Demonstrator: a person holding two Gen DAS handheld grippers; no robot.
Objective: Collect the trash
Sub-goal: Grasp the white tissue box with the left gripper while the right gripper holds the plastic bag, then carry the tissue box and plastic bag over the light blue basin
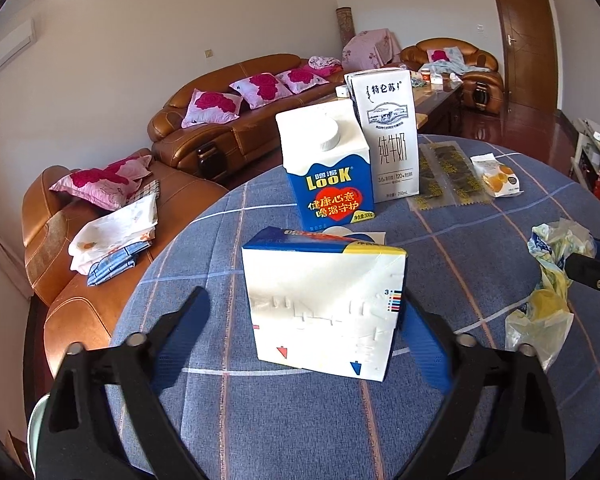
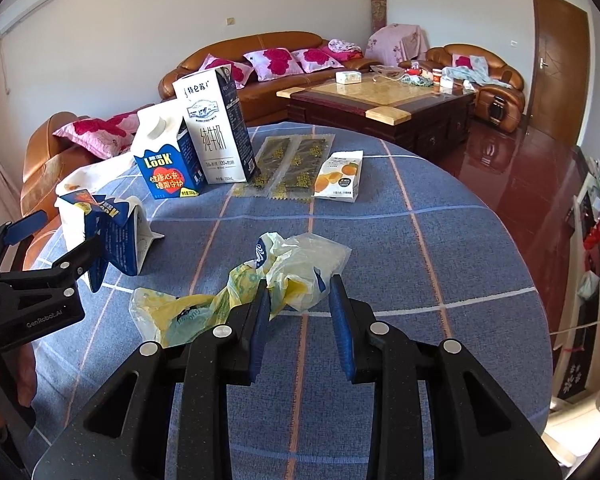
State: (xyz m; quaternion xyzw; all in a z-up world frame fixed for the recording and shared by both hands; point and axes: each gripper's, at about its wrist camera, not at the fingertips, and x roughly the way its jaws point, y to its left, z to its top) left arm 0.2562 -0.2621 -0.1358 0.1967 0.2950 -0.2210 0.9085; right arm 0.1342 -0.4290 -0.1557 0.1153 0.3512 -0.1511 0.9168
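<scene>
A blue-and-white drink carton lies tipped on the blue checked tablecloth. My left gripper straddles it: the right pad sits against the carton's side, while a gap shows at the left fingertip. The right wrist view also shows the left gripper around the same carton. My right gripper is closed on a bunch of a crumpled yellow-and-white plastic bag, which trails to the left on the cloth. In the left wrist view, the bag lies at the right beside the right gripper.
Farther back stand an upright Look carton and a tall milk carton. Flat seaweed wrappers and a snack packet lie beside them. A brown sofa hugs the table's left edge. A coffee table stands beyond.
</scene>
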